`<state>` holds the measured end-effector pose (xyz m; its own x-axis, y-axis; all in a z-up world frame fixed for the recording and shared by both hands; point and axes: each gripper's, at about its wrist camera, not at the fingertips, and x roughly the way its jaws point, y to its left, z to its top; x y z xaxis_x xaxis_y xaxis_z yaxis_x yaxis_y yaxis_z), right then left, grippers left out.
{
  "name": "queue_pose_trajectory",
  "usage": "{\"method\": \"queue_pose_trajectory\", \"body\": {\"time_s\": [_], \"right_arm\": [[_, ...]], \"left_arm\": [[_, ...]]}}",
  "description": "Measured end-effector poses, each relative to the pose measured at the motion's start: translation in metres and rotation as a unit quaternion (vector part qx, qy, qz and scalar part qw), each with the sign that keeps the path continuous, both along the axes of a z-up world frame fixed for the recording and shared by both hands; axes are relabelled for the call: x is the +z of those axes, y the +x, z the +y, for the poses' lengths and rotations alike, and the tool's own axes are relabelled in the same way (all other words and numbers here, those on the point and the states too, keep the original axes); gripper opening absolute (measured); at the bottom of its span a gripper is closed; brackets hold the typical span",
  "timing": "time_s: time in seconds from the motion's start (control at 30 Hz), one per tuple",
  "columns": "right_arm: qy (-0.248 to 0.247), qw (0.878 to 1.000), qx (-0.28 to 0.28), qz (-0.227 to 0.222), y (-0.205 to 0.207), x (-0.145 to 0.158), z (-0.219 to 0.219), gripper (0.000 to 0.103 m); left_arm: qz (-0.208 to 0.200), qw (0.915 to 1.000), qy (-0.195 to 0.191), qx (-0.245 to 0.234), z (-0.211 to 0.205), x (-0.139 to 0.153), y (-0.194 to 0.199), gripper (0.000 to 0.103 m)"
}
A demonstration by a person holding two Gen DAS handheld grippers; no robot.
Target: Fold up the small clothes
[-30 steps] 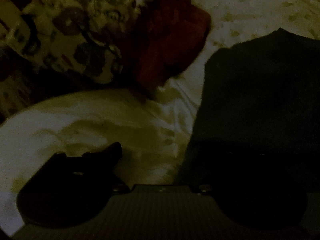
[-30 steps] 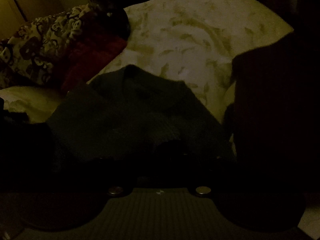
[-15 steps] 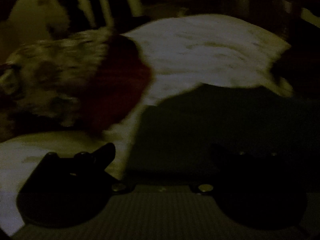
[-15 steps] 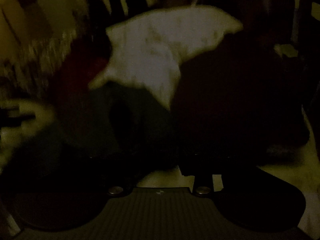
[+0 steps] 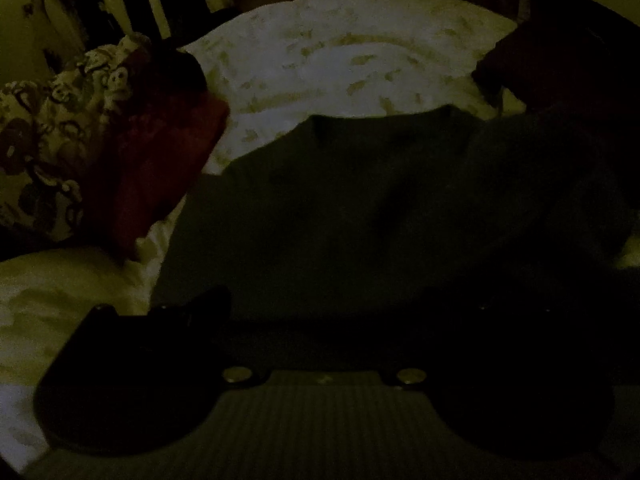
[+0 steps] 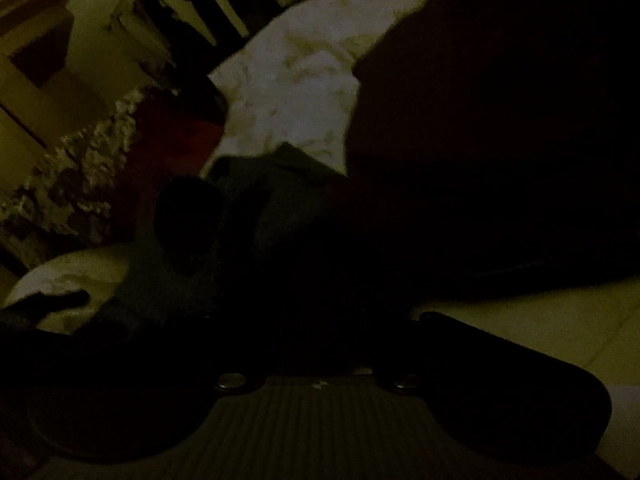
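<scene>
At the far left of my left wrist view, a patterned cloth (image 5: 52,136) lies bunched on the bed, printed with dark rings on a pale ground. Just beside it, to the right, sits a red garment (image 5: 160,160), folded or heaped, its edge touching the patterned cloth. The bed sheet (image 5: 340,60), pale with a faint leafy print, spreads behind and below both. In the centre lies the dark green top (image 5: 360,200), spread flat on the sheet with its neckline toward the far side; its left edge comes near the red garment. My left tongs (image 5: 320,308) hang over the near hem of this top, released and spread as wide as they go, with nothing between the fingers. At the far right a further dark mass (image 5: 560,60) lies on the bed; I cannot tell what it is in this light.

In my right wrist view, tilted, the patterned cloth (image 6: 80,176) and the red garment (image 6: 176,140) again stand at left, the sheet (image 6: 304,92) at centre. The dark green top (image 6: 280,208) is rucked up ahead of my right tongs (image 6: 312,320), whose jaws are closing. The picture is too dark there to tell whether fabric is caught between them.
</scene>
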<state>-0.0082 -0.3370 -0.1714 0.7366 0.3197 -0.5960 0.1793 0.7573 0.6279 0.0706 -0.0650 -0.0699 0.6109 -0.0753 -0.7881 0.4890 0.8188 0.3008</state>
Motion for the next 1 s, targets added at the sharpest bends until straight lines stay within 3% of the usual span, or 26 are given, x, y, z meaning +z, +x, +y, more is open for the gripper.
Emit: {"method": "queue_pose_trajectory", "body": {"time_s": [0.17,0.3,0.4,0.5,0.57,0.6,0.73,0.8,0.83,0.93,1.0], "right_arm": [[0.041,0.995,-0.006,-0.091,-0.028,0.077,-0.006,0.016],[0.029,0.989,0.022,-0.145,-0.017,0.148,0.002,0.016],[-0.055,0.982,0.022,-0.181,-0.008,0.191,0.016,0.016],[-0.182,0.962,-0.002,-0.203,-0.005,0.219,0.031,0.016],[-0.297,0.934,0.004,-0.200,0.009,0.225,0.050,0.016],[-0.324,0.926,0.021,-0.194,0.017,0.222,0.058,0.016],[-0.366,0.918,0.052,-0.144,0.038,0.194,0.068,0.018],[-0.394,0.907,0.066,-0.133,0.039,0.175,0.075,0.017],[-0.385,0.912,0.062,-0.130,0.038,0.169,0.076,0.018],[-0.290,0.945,0.061,-0.137,0.039,0.152,0.074,0.018],[-0.146,0.976,0.090,-0.133,0.048,0.135,0.070,0.018]], "left_arm": [[-0.012,0.9981,0.059,0.014,-0.004,-0.029,0.008,0.103],[-0.001,0.9982,0.052,0.030,0.004,-0.034,0.011,0.103],[-0.008,0.9986,0.041,0.032,0.006,-0.028,0.010,0.103],[-0.015,0.9988,0.036,0.030,0.002,-0.023,0.012,0.103],[-0.018,0.9988,0.035,0.030,-0.005,-0.022,0.016,0.103],[-0.023,0.9985,0.038,0.031,-0.008,-0.022,0.018,0.103],[-0.038,0.9969,0.055,0.042,-0.015,-0.023,0.024,0.103],[-0.027,0.9977,0.034,0.052,-0.008,-0.015,0.028,0.103],[-0.016,0.9979,0.008,0.062,-0.001,-0.006,0.029,0.103],[0.005,0.9945,-0.077,0.070,0.021,0.024,0.026,0.103],[-0.017,0.9932,-0.104,0.051,0.026,0.041,0.014,0.103]]}}
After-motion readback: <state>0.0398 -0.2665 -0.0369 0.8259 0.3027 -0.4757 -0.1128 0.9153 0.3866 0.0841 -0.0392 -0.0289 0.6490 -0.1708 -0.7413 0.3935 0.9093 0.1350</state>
